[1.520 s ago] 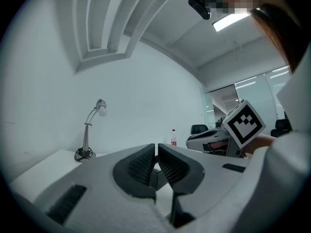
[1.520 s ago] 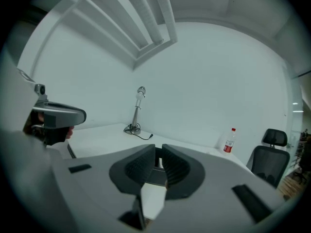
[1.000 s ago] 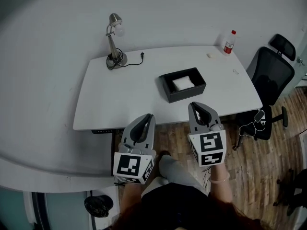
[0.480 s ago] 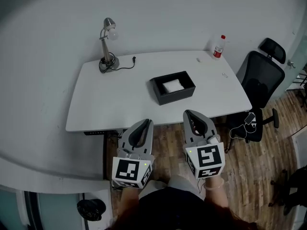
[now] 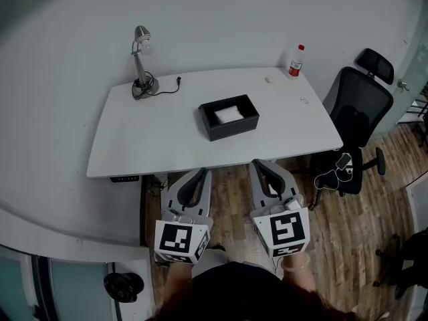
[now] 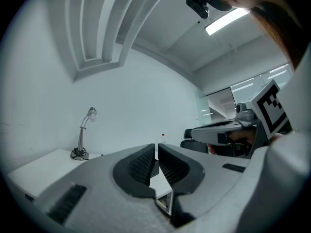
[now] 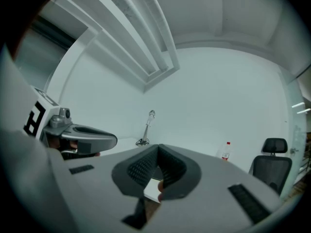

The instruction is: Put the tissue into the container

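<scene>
A black open-topped container [image 5: 222, 130] stands near the middle of the white table [image 5: 154, 136], and a white tissue [image 5: 229, 114] lies inside it. Both grippers hang over the wooden floor, short of the table's near edge and pointing level toward it. My left gripper [image 5: 200, 173] has its jaws together with nothing between them; its ribbed pads [image 6: 143, 163] nearly touch in the left gripper view. My right gripper [image 5: 260, 166] is likewise shut and empty, its pads [image 7: 146, 167] meeting at the tip.
A desk lamp [image 5: 140, 62] with its cord stands at the table's far left corner. A red-capped bottle [image 5: 295, 61] stands at the far right corner, with small bits near it. A black office chair [image 5: 358, 109] sits to the right of the table.
Both grippers have drawn back from the table's near edge, and the view has backed off with them. The container and tissue have not moved on the table.
</scene>
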